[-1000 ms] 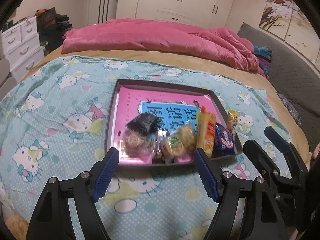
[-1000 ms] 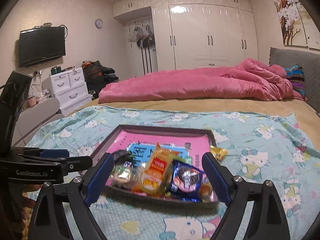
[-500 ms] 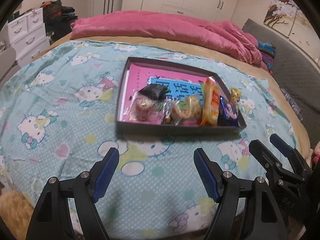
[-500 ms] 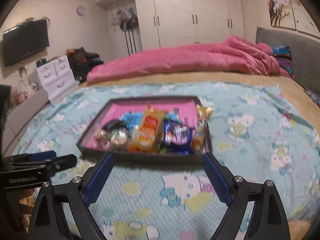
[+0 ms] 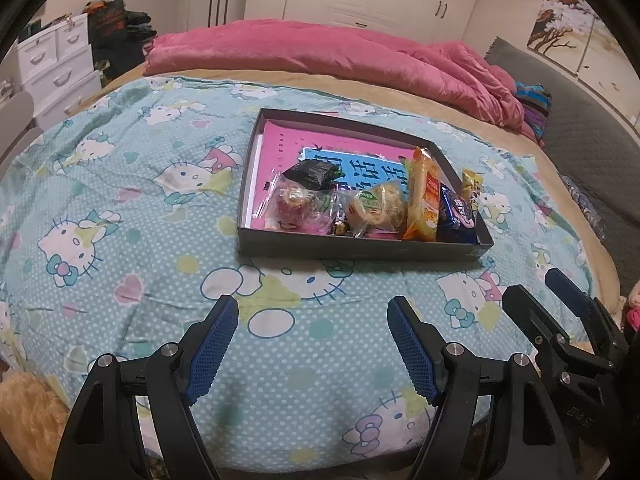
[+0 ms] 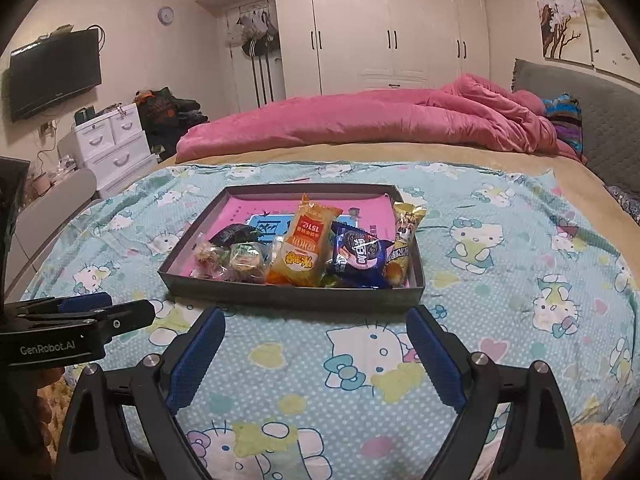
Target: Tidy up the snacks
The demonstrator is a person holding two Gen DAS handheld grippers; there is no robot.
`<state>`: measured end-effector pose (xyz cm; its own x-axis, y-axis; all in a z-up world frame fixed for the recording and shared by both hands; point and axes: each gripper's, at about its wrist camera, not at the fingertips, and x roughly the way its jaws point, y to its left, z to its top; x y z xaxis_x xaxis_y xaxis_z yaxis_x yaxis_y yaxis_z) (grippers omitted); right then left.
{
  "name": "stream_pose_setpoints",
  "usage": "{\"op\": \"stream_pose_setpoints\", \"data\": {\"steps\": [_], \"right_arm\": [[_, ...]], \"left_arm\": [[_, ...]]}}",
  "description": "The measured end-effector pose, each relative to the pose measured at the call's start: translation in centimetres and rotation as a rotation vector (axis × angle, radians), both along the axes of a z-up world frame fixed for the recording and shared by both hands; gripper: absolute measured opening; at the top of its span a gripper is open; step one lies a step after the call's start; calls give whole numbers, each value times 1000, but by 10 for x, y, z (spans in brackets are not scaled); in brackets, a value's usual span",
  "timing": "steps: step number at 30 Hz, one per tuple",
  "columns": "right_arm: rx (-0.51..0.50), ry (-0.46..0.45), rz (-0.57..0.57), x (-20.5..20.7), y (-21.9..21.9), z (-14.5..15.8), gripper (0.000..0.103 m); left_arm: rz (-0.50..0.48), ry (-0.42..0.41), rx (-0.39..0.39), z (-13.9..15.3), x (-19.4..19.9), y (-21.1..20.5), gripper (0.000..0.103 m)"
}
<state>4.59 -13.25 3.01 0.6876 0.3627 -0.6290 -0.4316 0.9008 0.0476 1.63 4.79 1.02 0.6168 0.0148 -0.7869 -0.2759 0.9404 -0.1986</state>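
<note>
A: What does the right wrist view give that the left one lacks?

B: A wall-mounted television (image 6: 54, 72), a round clock (image 6: 165, 15), and the printed front of the orange snack packet (image 6: 303, 246). The left wrist view only shows that packet (image 5: 425, 196) edge-on.

A: And the other way round?

B: The left wrist view looks down into the dark tray (image 5: 360, 246), so the pink book (image 5: 280, 148) lining it shows more fully, and the black packet (image 5: 314, 171) lies plainly behind the clear-wrapped ones.

A: Where is the tray?

B: On the cartoon-cat blanket (image 5: 120, 200), ahead of both tongs, apart from them. One tray (image 6: 288, 298).

A: Count the snacks.

B: At least six along the near wall: one orange, one blue cookie pack (image 6: 360, 258), one yellow packet (image 6: 406, 232) leaning on the right wall, one black, two clear-wrapped rounds (image 5: 294, 202). Smaller bits beneath them I cannot separate.

A: The tongs?

B: Left gripper (image 5: 312, 344) stands wide apart, nothing between its pads. Right gripper (image 6: 316, 356) is wide too, equally empty, over bare blanket.
</note>
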Motion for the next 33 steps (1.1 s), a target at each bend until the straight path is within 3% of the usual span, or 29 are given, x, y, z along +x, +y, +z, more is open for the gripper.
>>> {"op": "stream_pose_setpoints", "data": {"steps": [33], "right_arm": [[-4, 5, -9, 3, -1, -2, 93]], "left_arm": [[-26, 6, 18, -3, 2, -7, 78]]}}
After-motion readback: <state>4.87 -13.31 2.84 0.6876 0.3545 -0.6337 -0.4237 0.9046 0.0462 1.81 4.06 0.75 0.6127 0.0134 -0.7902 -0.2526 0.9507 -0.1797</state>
